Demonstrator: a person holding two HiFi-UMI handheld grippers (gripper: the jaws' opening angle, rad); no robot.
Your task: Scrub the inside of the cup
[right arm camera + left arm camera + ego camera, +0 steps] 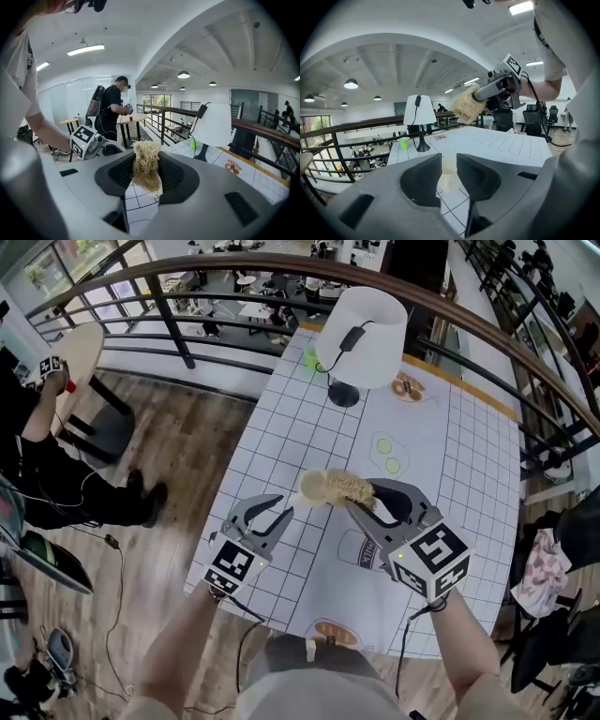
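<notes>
While no scrubbing looks to be under way yet, both tools are ready over the gridded table (469,484). The left gripper (283,505) is closed on the wall of the pale cup (312,486), which sits near the table's left edge with its mouth turned up towards the head camera. The right gripper (364,501) pinches a straw-coloured loofah scrubber (349,488) just right of the cup's rim. By this reading the pick-ups are done, and the plunge into the cup and the rubbing of its inside are all still to come.

From the head view the scrubber overlaps the cup's right edge, so whether it is inside or above cannot be told there. The left gripper view settles it: the scrubber hangs high beyond the jaws, clear of the cup clamped in their narrow gap. Only the right gripper view shows the fibres squeezed between that gripper's pads.
</notes>
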